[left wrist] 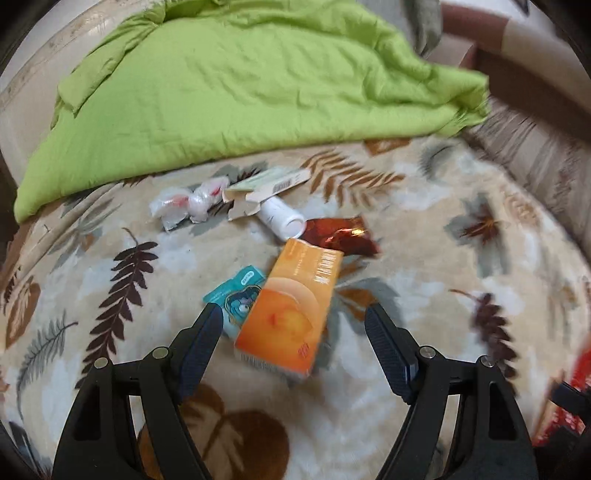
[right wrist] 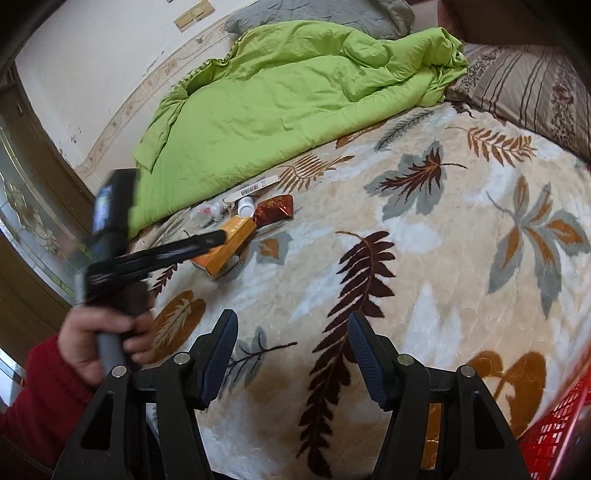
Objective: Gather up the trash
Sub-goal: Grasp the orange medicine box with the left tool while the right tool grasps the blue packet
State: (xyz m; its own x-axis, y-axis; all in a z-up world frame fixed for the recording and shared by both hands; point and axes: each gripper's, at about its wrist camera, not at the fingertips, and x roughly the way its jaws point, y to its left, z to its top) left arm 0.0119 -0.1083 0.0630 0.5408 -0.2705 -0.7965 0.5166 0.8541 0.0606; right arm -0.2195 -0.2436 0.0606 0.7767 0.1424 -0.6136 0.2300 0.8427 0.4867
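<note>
Between our spread left gripper [left wrist: 293,317] fingers lies the orange box [left wrist: 291,306] on the leaf-print blanket [left wrist: 424,295], gripped by neither; a teal packet [left wrist: 236,291] sits just beside it. Our right gripper [right wrist: 291,332] hangs wide apart and empty over the blanket; farther off lie a red wrapper [left wrist: 340,234], white bottle [left wrist: 282,218], flattened carton [left wrist: 266,184] and clear plastic [left wrist: 188,206], then the green quilt [left wrist: 240,85].

Bedroom in a home. Bed w/ plush leaf-print blanket [right wrist: 424,258], rumpled lime-green quilt [right wrist: 280,99] along the wall side, striped floral pillow [right wrist: 532,81] + grey pillow [right wrist: 317,14] at the head. Scuffed white wall w/ patterned border strip [right wrist: 147,92], light switches [right wrist: 194,16], wood-framed patterned-glass door [right wrist: 29,221] at left.
</note>
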